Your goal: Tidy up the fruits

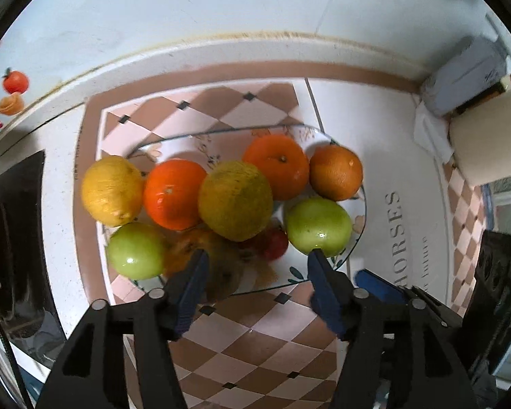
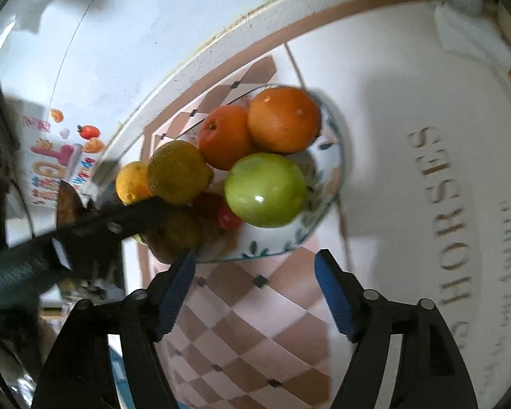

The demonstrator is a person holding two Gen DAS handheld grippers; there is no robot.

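A glass plate [image 1: 359, 235] with a flower rim holds a heap of fruit: a yellow lemon [image 1: 111, 190], three oranges [image 1: 172, 193], a yellow-green citrus [image 1: 235, 199], two green apples [image 1: 318, 226], a small red fruit [image 1: 272, 243] and a blurred brownish fruit [image 1: 221, 272]. My left gripper [image 1: 257, 260] is open just above the plate's near edge, empty. My right gripper [image 2: 253, 260] is open and empty at the plate's [image 2: 334, 184] near rim, below a green apple [image 2: 265, 189]. The left gripper's arm [image 2: 85, 228] crosses the right wrist view.
The plate sits on a checkered pink-and-brown tablecloth [image 1: 255, 341] with "HORSES" lettering [image 1: 397, 238]. A white wall with fruit stickers [image 1: 13, 83] is behind. A wrapped package and a box [image 1: 477, 109] stand at the back right. A dark object [image 1: 13, 248] lies at left.
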